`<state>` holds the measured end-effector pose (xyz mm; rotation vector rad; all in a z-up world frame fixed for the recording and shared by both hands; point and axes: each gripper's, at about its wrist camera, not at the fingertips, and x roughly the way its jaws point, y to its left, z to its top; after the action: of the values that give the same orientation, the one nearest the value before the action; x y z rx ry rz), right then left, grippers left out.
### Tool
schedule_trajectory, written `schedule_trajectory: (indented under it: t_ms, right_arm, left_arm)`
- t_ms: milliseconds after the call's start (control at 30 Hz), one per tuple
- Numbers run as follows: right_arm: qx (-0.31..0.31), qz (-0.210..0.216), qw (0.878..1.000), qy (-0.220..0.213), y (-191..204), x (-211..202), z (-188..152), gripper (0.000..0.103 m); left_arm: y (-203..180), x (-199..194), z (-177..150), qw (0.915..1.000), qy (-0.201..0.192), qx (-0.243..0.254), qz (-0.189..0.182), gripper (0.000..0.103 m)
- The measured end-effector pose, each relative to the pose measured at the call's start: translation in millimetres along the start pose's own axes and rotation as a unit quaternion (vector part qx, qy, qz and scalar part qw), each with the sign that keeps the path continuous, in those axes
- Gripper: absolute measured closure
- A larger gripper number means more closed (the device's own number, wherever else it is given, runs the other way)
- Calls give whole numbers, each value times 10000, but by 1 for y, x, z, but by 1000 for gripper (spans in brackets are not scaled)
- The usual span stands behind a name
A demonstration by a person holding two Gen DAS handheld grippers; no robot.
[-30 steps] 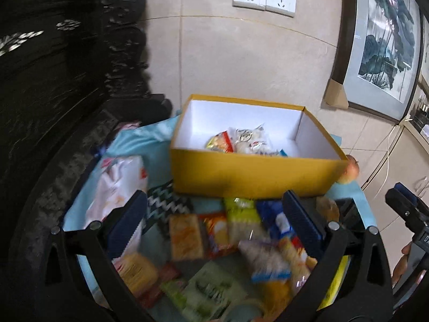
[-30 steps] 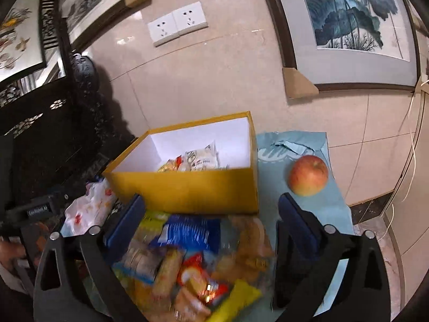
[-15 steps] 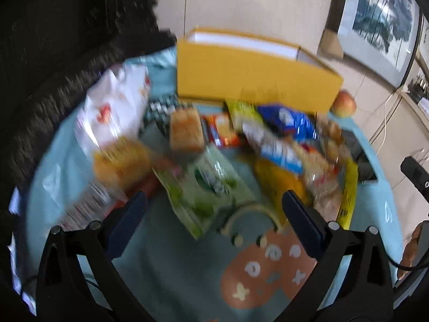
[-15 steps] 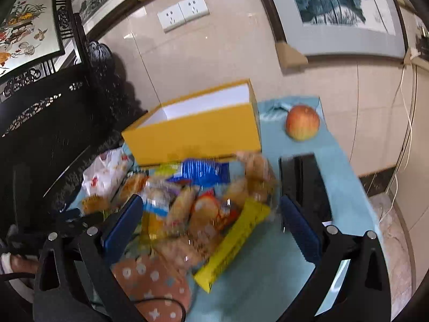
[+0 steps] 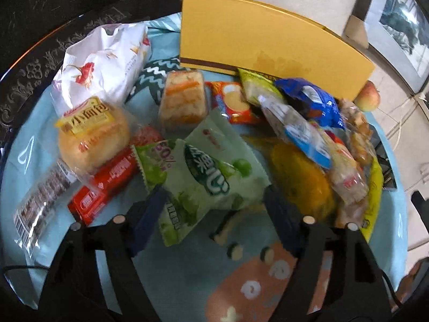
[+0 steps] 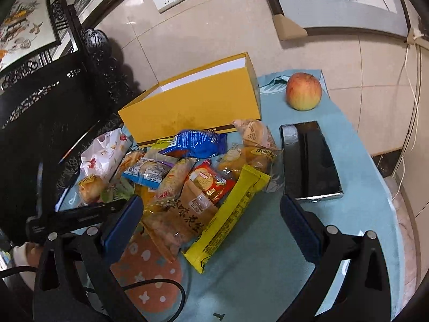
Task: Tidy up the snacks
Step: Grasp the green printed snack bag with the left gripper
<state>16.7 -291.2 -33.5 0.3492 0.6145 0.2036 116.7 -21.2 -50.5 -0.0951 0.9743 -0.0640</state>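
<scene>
We see a round table under a light blue cloth [image 6: 268, 255], with a carved black screen [image 6: 40, 102] rising at its far left. At the far side of the cloth stands a yellow box [image 6: 193, 107], its long outer wall turned toward us. Near its right end, well apart from the pile, sits an apple [image 6: 303, 91], and nearer than that a black phone [image 6: 311, 161] lies flat on the cloth.

The snacks lie heaped on the cloth just in front of the box. At the left we find a white bag with red flowers [image 5: 102, 59], then a pale green packet [image 5: 211, 177] at the near middle, a round bun in clear wrap [image 5: 93, 136], a red bar [image 5: 107, 182], a blue packet [image 5: 311, 102] close to the box wall, and a long yellow bar [image 6: 230, 212] slanting toward the near right.

Our left gripper [image 5: 214, 209] is spread wide, its fingers straddling the near end of the green packet without closing on it. Our right gripper [image 6: 211, 222] is likewise spread wide, holding nothing, with the yellow bar and a brown-wrapped pastry [image 6: 185, 217] between its fingers.
</scene>
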Motion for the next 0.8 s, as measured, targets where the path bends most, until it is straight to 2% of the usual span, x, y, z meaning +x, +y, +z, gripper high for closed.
schedule_trajectory:
  t_ms: [67,133,167,267,300,333,367,533,700,800]
  right_arm:
    - [77,69,9999,4,-1,0,0,1]
    - [37,74,9999,72,0,2,0,1]
    - [-6,66,9999,99,1,2,-1,1]
    - [-227,53,9995,191,7,3,-3,1]
    - [-276,37,9994,202,8,2,-3,1]
    - [-331,1,9992,207,9,1,-4,1]
    - [-365,-21,9991,206,9,0,-4,1]
    - [-524,-150,9982,252,7,-4,-4,1]
    - [-473,-247,9978,391,3,-2,-6,1]
    - [-524,-274,9973,430,6,0,-6,1]
  left_arm:
    - [1,5,6,9999,-37,-20,92,38]
    - [2,11,12,9999,-43,-74,141,42]
    - [0,12,14,9999,-45,-30,109,53]
    - [-12,11,12,9981,-180,507,304,74]
    - [-15,7,9,9969,-254,682,294,80]
    - [-16,3,8,9966,-292,741,212,95]
    - [-14,-4,5,9966,-309,764,86,101]
    - [3,-18,-4,9973,-229,681,-125,102]
    - [0,-40,-19,9954,-271,768,-507,103]
    - [0,-46,-24,9943,-301,841,-574,103]
